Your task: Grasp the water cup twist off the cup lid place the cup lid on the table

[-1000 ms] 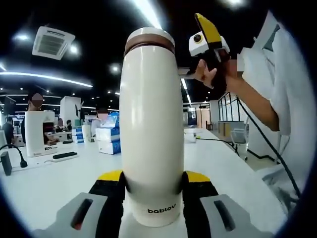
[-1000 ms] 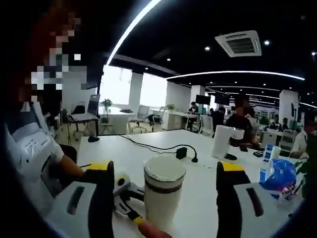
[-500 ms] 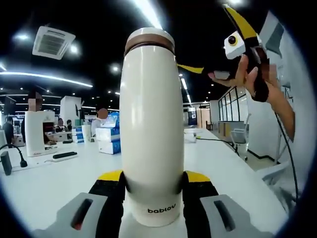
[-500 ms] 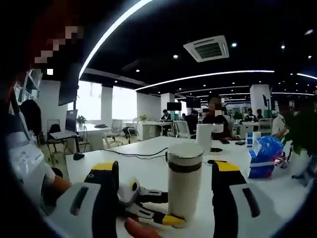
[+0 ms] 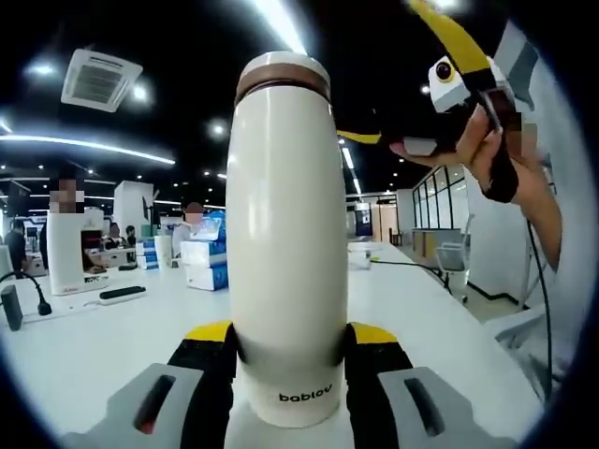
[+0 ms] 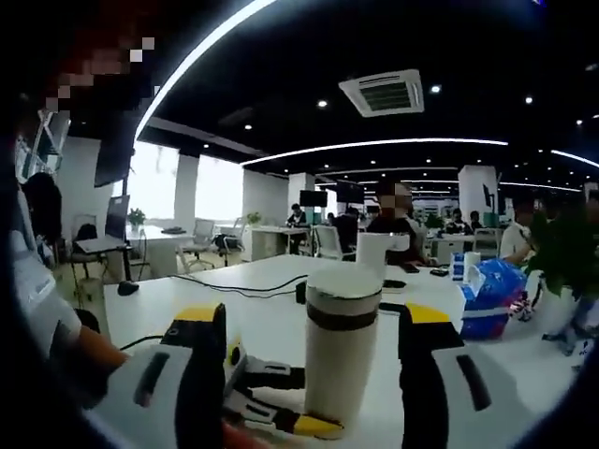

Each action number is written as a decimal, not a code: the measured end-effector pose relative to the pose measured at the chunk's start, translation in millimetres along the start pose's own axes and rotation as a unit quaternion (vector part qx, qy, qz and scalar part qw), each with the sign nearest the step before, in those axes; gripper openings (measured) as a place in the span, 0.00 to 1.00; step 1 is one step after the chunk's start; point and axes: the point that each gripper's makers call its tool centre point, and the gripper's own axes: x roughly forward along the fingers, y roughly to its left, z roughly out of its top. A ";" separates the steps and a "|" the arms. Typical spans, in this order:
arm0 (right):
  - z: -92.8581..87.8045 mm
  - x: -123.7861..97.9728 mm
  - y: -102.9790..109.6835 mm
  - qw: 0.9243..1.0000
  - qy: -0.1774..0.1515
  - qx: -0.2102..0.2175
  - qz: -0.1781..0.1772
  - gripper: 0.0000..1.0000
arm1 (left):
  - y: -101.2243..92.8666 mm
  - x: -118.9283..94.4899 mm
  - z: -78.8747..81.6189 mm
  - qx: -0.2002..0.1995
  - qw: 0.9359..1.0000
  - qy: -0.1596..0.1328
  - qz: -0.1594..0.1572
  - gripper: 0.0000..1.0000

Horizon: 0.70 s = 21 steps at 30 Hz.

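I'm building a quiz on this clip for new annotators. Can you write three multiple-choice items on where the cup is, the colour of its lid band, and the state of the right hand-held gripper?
1. Where is the water cup?
A. lying on the floor
B. upright between the left hand-held gripper's jaws
C. inside a box

2. What colour is the band under the cup lid?
A. brown
B. green
C. blue

3. How is the right hand-held gripper?
A. shut on the lid
B. shut on a cable
C. open

Answers: B, the jaws press its base; A, a brown ring shows; C, the jaws stand apart either side of the cup.

left gripper view sits close, low, facing up; right gripper view farther, seemingly level; both share the cup point(image 5: 285, 234).
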 end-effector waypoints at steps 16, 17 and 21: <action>6.8 36.9 -20.3 1.000 -0.019 0.011 -0.023 0.53 | 0.8 0.7 -0.4 0.002 1.000 0.000 -0.001 0.47; 6.2 38.8 -21.7 0.999 -0.019 0.015 -0.021 0.52 | 0.8 0.8 -0.4 0.001 1.000 0.000 -0.001 0.47; 4.1 41.3 -25.8 0.999 -0.016 0.028 -0.024 0.47 | 0.8 0.9 -0.4 0.002 1.000 0.000 -0.001 0.47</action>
